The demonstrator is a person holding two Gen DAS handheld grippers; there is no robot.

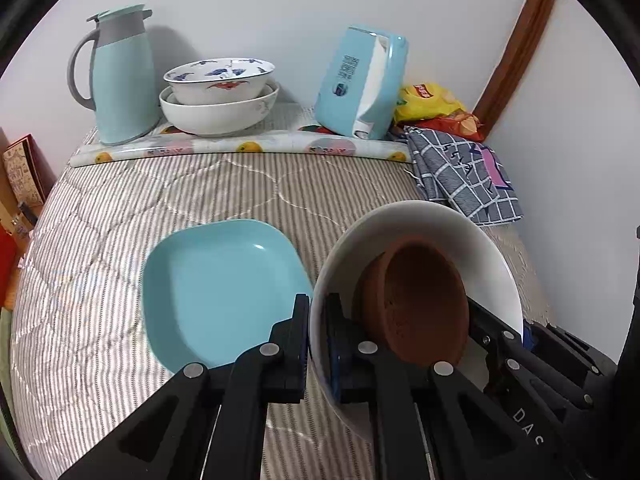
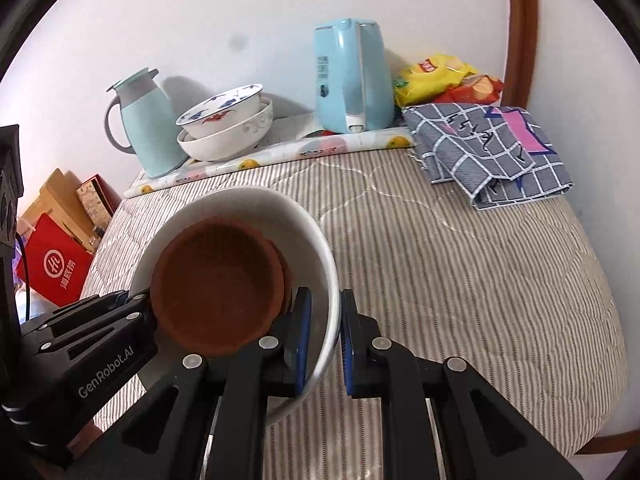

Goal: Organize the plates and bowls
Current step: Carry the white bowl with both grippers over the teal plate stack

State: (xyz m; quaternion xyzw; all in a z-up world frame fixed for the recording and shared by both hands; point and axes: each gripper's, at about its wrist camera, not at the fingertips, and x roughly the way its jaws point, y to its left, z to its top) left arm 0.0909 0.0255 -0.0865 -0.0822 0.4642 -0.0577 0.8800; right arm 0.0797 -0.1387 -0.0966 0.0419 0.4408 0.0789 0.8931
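Steadiness matters most: both grippers pinch the rim of one white bowl [image 2: 316,236], the left gripper [image 1: 318,336] on its left edge, the right gripper [image 2: 325,336] on its right, jaws pressed onto the wall. A brown clay bowl [image 2: 218,284] sits loose inside, tipped toward the holder. I would level both hands before moving. The white bowl hangs above the striped tabletop [image 2: 460,260], just beside a teal square plate [image 1: 224,288], mouth tilted up and back; being round, it has no long axis.
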